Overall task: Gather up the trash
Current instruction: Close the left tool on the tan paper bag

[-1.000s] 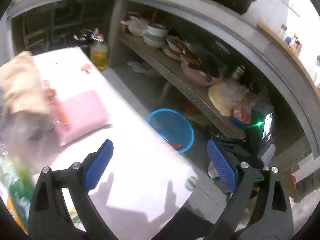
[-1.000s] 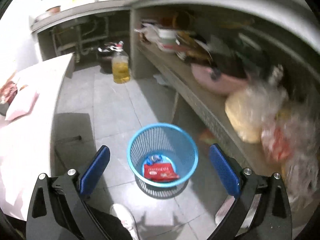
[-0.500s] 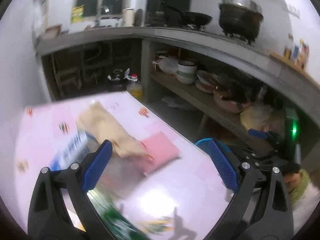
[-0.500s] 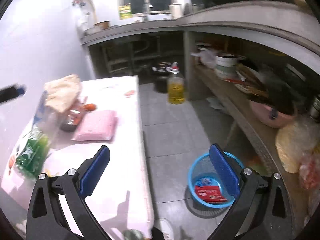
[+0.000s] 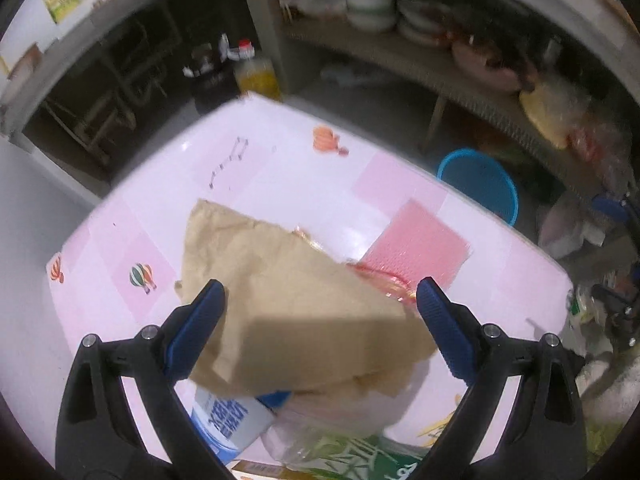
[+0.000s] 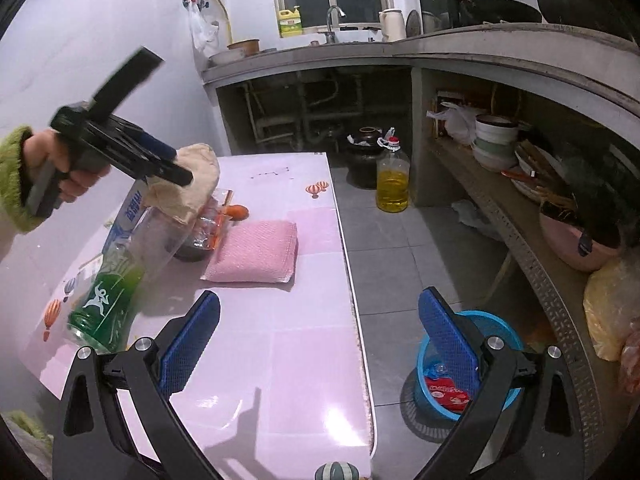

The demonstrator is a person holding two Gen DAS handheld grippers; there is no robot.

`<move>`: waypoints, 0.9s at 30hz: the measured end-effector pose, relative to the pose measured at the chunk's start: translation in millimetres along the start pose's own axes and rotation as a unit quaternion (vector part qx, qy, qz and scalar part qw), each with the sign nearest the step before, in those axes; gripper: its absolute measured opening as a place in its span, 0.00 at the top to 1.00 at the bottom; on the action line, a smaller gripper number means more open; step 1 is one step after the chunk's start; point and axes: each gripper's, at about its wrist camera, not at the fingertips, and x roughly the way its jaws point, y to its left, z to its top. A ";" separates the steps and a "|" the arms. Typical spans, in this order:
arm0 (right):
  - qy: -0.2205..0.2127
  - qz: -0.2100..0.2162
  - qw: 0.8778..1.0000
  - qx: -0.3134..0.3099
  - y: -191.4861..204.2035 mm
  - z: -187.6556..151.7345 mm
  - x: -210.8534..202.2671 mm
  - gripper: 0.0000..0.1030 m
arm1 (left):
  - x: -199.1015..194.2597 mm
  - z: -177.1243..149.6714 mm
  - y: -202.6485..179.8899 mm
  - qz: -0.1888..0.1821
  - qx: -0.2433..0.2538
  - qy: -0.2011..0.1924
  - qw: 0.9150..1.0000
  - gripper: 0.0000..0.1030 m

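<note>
A crumpled brown paper bag (image 5: 288,304) lies on top of a trash pile on the pink table (image 5: 256,168). My left gripper (image 5: 320,320) is open just above it, one jaw on each side, not touching. In the right wrist view the left gripper (image 6: 160,168) hovers over the bag (image 6: 196,184). Under the bag lie a clear wrapper (image 6: 208,224), a green-labelled plastic bottle (image 6: 112,296) and a blue-and-white carton (image 5: 224,424). A pink pouch (image 6: 256,256) lies beside them. My right gripper (image 6: 320,344) is open and empty over the table's near edge. The blue trash basket (image 6: 496,328) holds a red wrapper (image 6: 446,394).
A bottle of yellow oil (image 6: 393,184) stands on the grey tile floor by the concrete counter. The shelf (image 6: 500,216) on the right carries bowls, a pink basin and plastic bags. The basket stands on the floor between table and shelf.
My left gripper swung from the table's edge over the pile and came down over the brown paper bag. My right gripper lifted from above the basket and turned toward the table.
</note>
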 end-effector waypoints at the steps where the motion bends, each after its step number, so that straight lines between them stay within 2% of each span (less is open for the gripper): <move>1: 0.000 0.000 1.000 0.001 -1.0 0.0 -0.2 0.06 | 4.5 1.0 1.6 0.000 0.004 0.011 1.000 0.12; 5: 0.000 0.001 1.000 0.010 -5.2 0.2 0.1 0.06 | 11.7 -4.7 1.1 0.003 0.011 0.038 0.999 0.38; 9: 0.000 0.006 1.000 0.020 -8.6 0.8 0.8 0.06 | 12.0 -9.1 -1.1 0.011 0.016 0.042 0.999 0.52; 11: 0.000 0.008 1.000 0.023 -9.5 1.8 0.8 0.06 | 10.4 -10.3 -3.9 0.013 0.015 0.043 0.999 0.63; 17: -0.004 0.008 1.000 0.024 -10.5 1.3 -1.5 0.06 | 5.1 -15.8 -6.6 0.032 0.020 0.047 0.998 0.87; 19: -0.004 0.008 1.000 0.027 -11.9 1.7 -1.6 0.06 | 1.4 -17.9 -7.7 0.040 0.023 0.041 0.998 0.94; 22: -0.005 0.009 0.999 0.031 -14.8 2.6 -2.0 0.06 | -8.7 -20.7 -8.4 0.050 0.019 0.023 0.998 0.97; 27: -0.008 0.012 0.999 0.040 -19.4 2.3 -3.2 0.06 | -40.1 -23.3 -6.6 0.074 0.005 -0.038 0.996 0.98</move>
